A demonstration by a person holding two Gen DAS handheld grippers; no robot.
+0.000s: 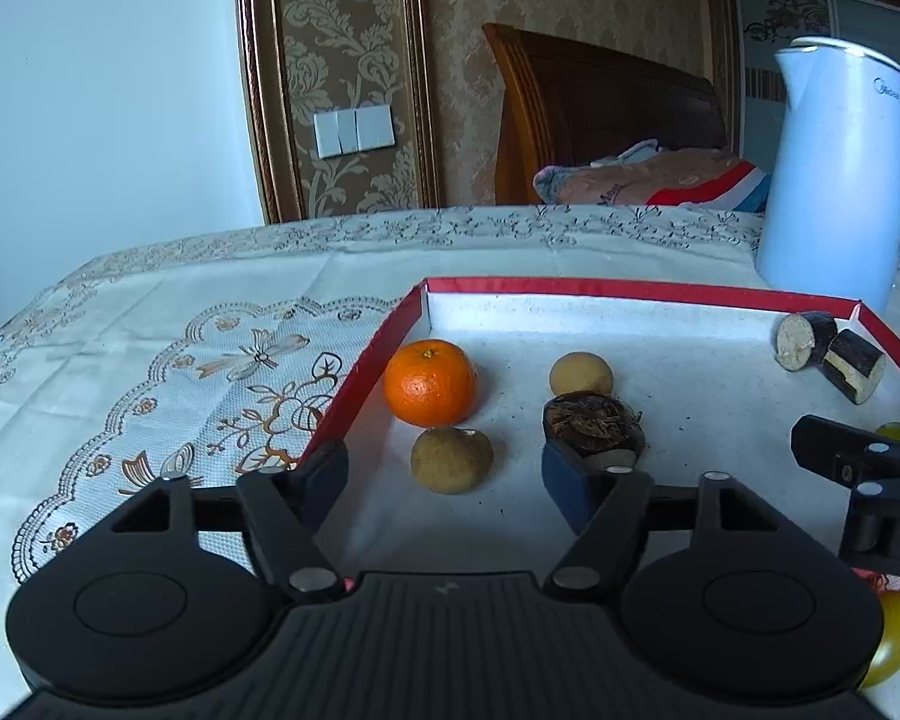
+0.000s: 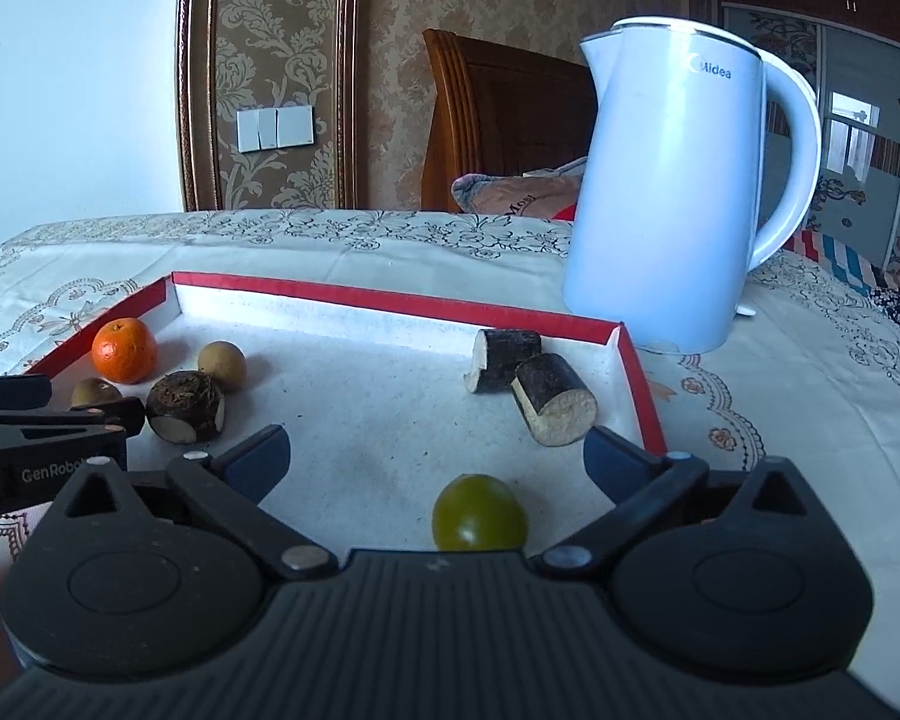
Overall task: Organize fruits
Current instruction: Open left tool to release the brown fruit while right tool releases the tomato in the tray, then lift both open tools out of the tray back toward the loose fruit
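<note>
A red-rimmed tray (image 1: 630,289) (image 2: 390,300) holds an orange mandarin (image 1: 430,382) (image 2: 123,350), two tan longans (image 1: 452,459) (image 1: 581,373) (image 2: 222,365), a dark water chestnut (image 1: 594,425) (image 2: 186,407) and two dark cane pieces (image 1: 831,347) (image 2: 528,381). My left gripper (image 1: 444,483) is open, its fingers on either side of the near longan; its right finger touches the chestnut. My right gripper (image 2: 438,456) is open, with a green fruit (image 2: 479,513) low between its fingers. The right gripper also shows in the left wrist view (image 1: 858,456).
A white Midea kettle (image 1: 840,168) (image 2: 678,198) stands on the embroidered tablecloth (image 1: 180,360) just behind the tray's far right corner. A yellow fruit (image 1: 891,636) lies near the tray's front right. A wooden headboard and bedding lie beyond the table.
</note>
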